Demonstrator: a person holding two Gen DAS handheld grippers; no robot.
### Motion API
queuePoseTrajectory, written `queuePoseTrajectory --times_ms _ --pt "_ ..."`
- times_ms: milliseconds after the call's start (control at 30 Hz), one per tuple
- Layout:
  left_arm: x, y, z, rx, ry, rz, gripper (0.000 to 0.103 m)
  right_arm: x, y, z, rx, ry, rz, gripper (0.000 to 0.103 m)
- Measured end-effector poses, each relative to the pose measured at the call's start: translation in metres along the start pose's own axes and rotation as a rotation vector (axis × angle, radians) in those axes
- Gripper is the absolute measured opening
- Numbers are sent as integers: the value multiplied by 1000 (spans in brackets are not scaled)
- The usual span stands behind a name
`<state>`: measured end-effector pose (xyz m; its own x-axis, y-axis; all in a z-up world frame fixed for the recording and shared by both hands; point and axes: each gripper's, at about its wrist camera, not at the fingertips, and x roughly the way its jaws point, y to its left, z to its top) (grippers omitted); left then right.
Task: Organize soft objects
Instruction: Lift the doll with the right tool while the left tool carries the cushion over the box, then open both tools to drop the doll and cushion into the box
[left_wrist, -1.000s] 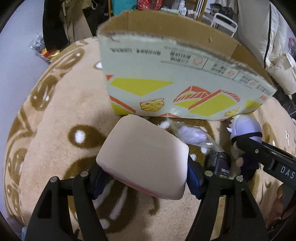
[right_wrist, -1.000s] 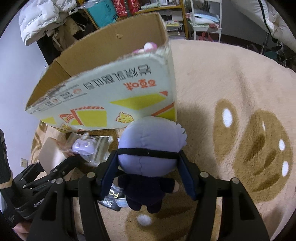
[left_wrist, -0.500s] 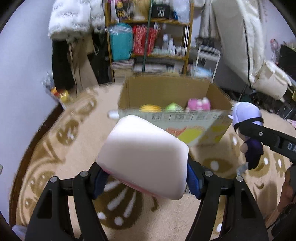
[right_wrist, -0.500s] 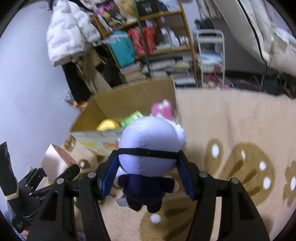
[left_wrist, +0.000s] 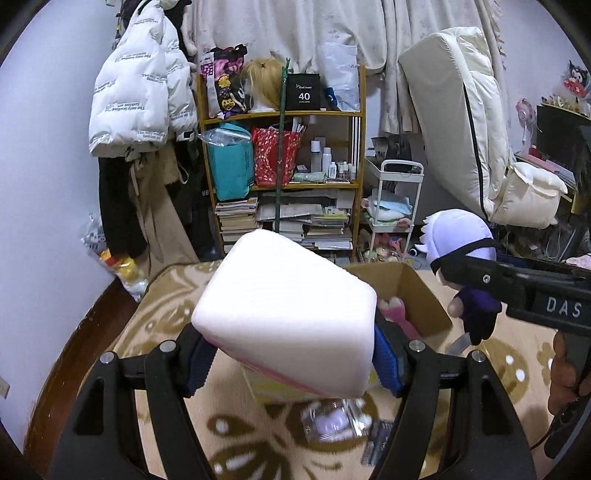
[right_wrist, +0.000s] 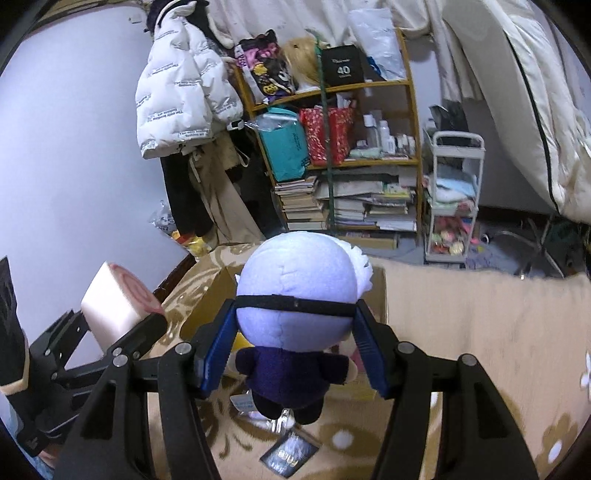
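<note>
Foam block, pale pink and squarish with rounded corners (left_wrist: 284, 317), sits clamped between the blue pads of the left gripper (left_wrist: 291, 354), its broad face tilted up toward the camera and its long axis running across the jaws from left to right; from the right wrist view one end of it (right_wrist: 118, 299) shows a red spiral. The left gripper is held raised above the beige patterned rug (left_wrist: 155, 317), with the open brown cardboard box (left_wrist: 417, 295) beyond and below the block. The right gripper (right_wrist: 291, 350) is closed on a plush doll with a lavender head, black blindfold band and dark purple body (right_wrist: 295, 317); the doll hangs upright, head up and legs down, its back to the right wrist camera, the pads pressing the sides of its head. In the left wrist view the doll (left_wrist: 461, 258) hangs beside the box's right wall, well above the rug. A clear plastic packet with something lilac inside (left_wrist: 332, 421) lies blurred on the rug below the block.
</note>
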<state>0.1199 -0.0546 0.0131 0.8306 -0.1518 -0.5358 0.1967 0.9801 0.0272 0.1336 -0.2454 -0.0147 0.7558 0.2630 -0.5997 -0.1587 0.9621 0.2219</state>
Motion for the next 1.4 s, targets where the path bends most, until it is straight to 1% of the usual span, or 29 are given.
queuePoseTrajectory --times_ms 133,200,400,600,667,700,800,833,900,933,967,1000,1100,1200,1267,1400 --pt "32 1 6 12 20 -2 71 23 0 11 -21 1 8 65" --pt "49 2 6 12 37 -18 71 34 -3 13 -15 3 17 65" --pt "86 2 -8 -9 97 -47 72 59 -21 0 32 16 48 66" --pt "119 5 -17 -64 185 -63 72 82 -38 -12 70 78 44 67" --pt "122 7 -19 -78 196 -62 74 85 -41 -15 77 89 46 68" --pt "123 7 -20 -79 200 -58 77 85 -42 -16 80 92 47 68" --pt "124 6 -22 -65 216 -36 79 85 -43 -17 79 98 43 69" --pt "124 6 -22 -57 228 -35 80 85 -42 -17 80 97 50 71" --pt "123 5 -24 -55 239 -44 86 84 -41 -17 78 96 50 79" --pt "120 5 -24 -59 231 -43 88 82 -40 -18 78 91 47 84" --pt "116 5 -24 -65 215 -37 93 80 -40 -19 78 88 46 87" --pt "111 5 -23 -68 198 -30 97 78 -39 -20 80 84 44 88" --pt "101 4 -19 -55 168 -13 98 71 -39 -25 80 87 37 91" --pt "93 7 -19 -65 166 -5 98 62 -40 -30 84 88 23 93" --pt "87 12 -20 -85 166 1 98 55 -40 -32 83 81 16 98" --pt "67 19 -23 -91 153 30 98 38 -34 -36 73 64 -2 100"
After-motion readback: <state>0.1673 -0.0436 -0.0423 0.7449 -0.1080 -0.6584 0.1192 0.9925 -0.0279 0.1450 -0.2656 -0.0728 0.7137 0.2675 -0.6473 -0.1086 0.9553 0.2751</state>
